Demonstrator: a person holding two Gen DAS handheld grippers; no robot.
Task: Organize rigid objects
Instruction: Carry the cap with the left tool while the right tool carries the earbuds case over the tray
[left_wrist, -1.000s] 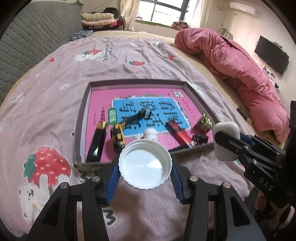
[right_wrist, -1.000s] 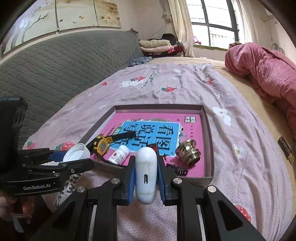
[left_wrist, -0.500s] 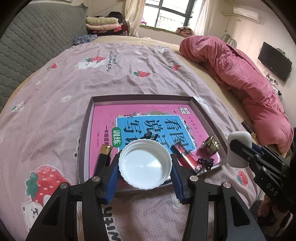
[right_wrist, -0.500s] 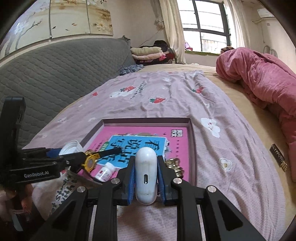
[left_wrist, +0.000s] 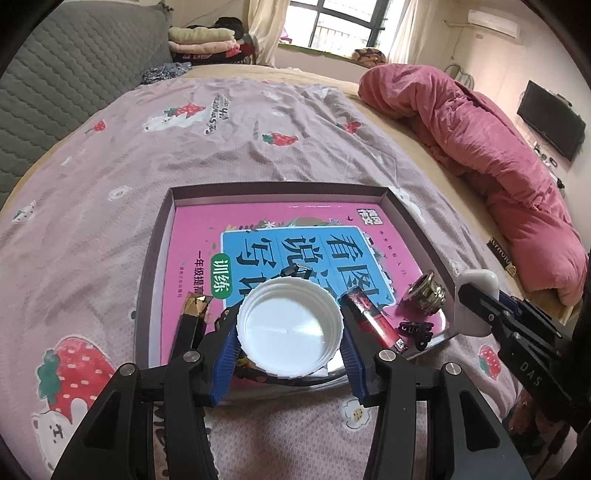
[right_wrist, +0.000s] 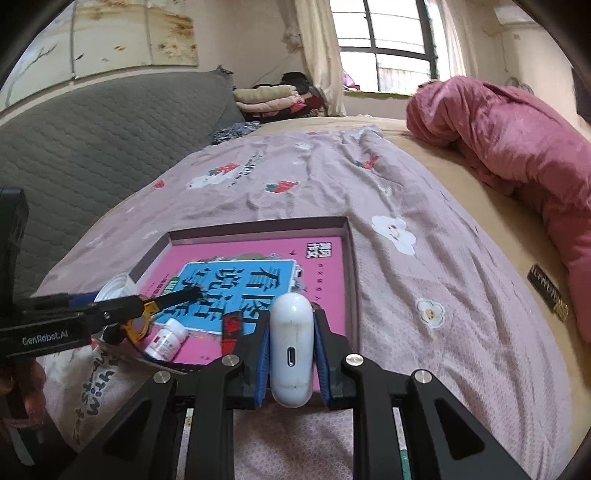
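A: What is the left gripper (left_wrist: 289, 334) holding?

B: It is clamping a white lid (left_wrist: 289, 326) by the rim, hollow side facing up, over the near edge of the shallow box (left_wrist: 277, 189) lying on the bedspread (left_wrist: 221, 122).

A: And the right gripper (right_wrist: 291, 350)?

B: It is squeezing a white earbud case (right_wrist: 291, 345), its long axis running along the fingers and pointing away toward the far side, its port facing up. It is hovering at the box's near right corner.

A: What is lying inside?

B: A pink book (left_wrist: 295, 236), a red battery (left_wrist: 371, 319) lying diagonally, a brass fitting (left_wrist: 426, 293), a black clip (left_wrist: 415, 328) and a small pill bottle (right_wrist: 166, 339).
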